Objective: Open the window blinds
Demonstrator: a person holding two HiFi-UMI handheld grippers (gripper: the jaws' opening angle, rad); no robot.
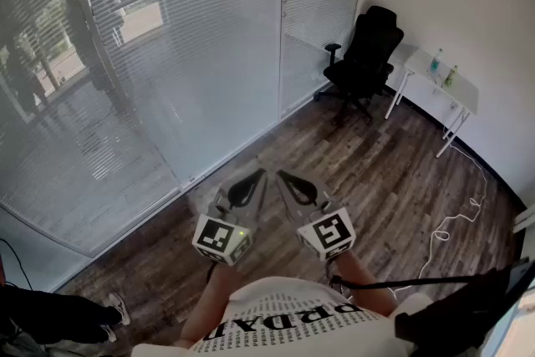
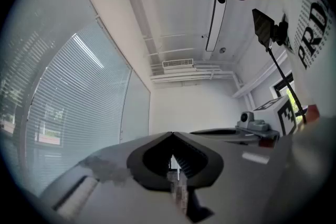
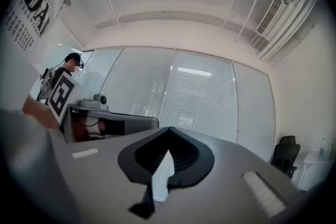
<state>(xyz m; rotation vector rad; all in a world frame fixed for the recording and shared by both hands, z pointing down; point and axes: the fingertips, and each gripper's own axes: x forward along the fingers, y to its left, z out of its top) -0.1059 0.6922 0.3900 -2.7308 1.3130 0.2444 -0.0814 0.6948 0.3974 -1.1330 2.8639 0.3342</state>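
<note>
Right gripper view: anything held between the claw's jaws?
No, the right claw is shut with its jaws meeting tip to tip, and only the distant blinds show behind them.

Left gripper (image 1: 253, 178) points toward one o'clock, right gripper (image 1: 286, 178) toward eleven; both jaws closed, empty.

White slatted blinds (image 1: 184, 38), black chair (image 1: 368, 54), brown plank-patterned floor (image 1: 393, 188), white table (image 1: 456, 94).

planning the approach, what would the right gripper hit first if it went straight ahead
Probably the window blinds: the right gripper, jaws shut, points at them with nothing visible between, though depth is unclear.
</note>
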